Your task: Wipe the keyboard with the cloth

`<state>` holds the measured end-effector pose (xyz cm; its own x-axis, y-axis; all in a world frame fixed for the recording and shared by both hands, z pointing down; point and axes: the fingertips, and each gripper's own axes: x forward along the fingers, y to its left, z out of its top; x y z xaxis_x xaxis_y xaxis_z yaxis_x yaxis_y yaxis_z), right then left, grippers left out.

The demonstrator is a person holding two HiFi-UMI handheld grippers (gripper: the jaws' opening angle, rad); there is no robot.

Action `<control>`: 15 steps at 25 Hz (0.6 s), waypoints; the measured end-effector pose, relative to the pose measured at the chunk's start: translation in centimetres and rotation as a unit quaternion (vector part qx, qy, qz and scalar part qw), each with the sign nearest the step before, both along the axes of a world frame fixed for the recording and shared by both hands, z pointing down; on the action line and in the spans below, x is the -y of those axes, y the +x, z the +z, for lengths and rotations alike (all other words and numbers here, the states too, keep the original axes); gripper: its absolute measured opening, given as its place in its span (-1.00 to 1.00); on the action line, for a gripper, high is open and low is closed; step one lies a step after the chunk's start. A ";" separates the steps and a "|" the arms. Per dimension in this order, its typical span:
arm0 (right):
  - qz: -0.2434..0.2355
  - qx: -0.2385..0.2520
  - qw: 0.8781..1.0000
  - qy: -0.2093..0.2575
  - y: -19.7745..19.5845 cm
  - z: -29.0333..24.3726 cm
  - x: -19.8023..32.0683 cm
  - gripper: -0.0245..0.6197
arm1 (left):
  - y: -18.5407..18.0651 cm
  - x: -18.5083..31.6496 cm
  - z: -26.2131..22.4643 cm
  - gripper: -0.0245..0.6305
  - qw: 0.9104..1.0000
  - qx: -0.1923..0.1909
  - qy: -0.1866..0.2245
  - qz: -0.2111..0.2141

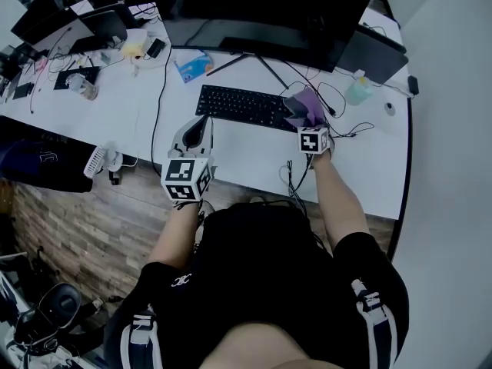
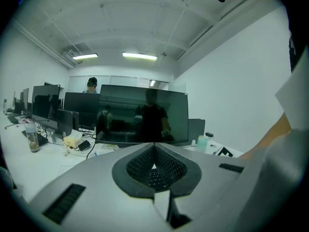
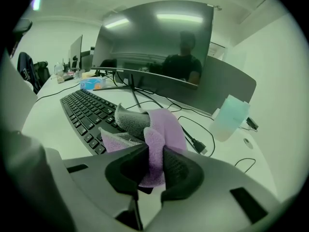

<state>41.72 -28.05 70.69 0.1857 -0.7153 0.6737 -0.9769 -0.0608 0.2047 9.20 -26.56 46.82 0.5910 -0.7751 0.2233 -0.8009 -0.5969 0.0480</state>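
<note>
Purple microfibre cloth (image 1: 305, 108) (image 3: 161, 124), with a grey fold on its left side, is bunched up and pinched between the dark ribbed pads of the right gripper (image 1: 301, 121) (image 3: 153, 161). The jaws are closed on the middle of the cloth, and the loose folds stand up beyond the jaw tips. The cloth is held over the right end of the flat black keyboard (image 1: 244, 106) (image 3: 84, 111); its lower fold appears to meet the last rows of keys, though firm contact cannot be confirmed. The keyboard lies on the long white desk (image 1: 231, 156), just in front of the foot of the wide dark monitor (image 1: 269, 10) (image 3: 159, 42) (image 2: 142, 115).

The left gripper (image 1: 202, 121) (image 2: 154, 164) is held above the desk at the keyboard's front edge, near its left end, pointed toward the monitor. Its jaws are brought together at their tips, and nothing is gripped between them; only a sliver of keyboard keys is seen through the small hollow between the pads.

A translucent pale-green bottle (image 1: 358, 89) (image 3: 231, 117) stands to the right of the keyboard, beside black cables (image 1: 338, 121) that trail over the desk. A blue packet (image 1: 192, 64) (image 3: 91, 83) lies beyond the keyboard's left end. A person (image 2: 91, 85) is seen behind further monitors in the left gripper view.
</note>
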 end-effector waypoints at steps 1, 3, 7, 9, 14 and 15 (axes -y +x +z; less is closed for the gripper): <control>0.003 0.001 1.000 0.000 -0.1 0.0 -0.3 -0.64 | -0.3 0.0 0.0 -0.89 1.000 0.000 -0.001 -0.001; 0.007 -0.001 1.000 0.001 -0.5 0.1 -0.8 -0.65 | -0.8 0.0 -0.1 -0.89 1.000 0.001 0.000 -0.001; 0.014 -0.009 1.000 -0.001 -1.2 0.4 -1.7 -0.65 | -1.8 -0.2 -0.1 -0.89 1.000 0.005 -0.001 0.005; 0.019 -0.010 1.000 -0.003 -1.7 0.5 -2.1 -0.65 | -2.4 -0.2 -0.1 -0.89 1.000 0.008 -0.003 0.007; 0.032 -0.007 0.999 -0.008 -3.0 0.5 -2.4 -0.66 | -4.2 0.1 -0.1 -0.89 1.000 0.009 -0.008 0.008; 0.033 -0.007 0.999 -0.010 -3.3 0.5 -2.5 -0.66 | -4.6 0.1 0.0 -0.89 1.000 0.008 -0.008 0.009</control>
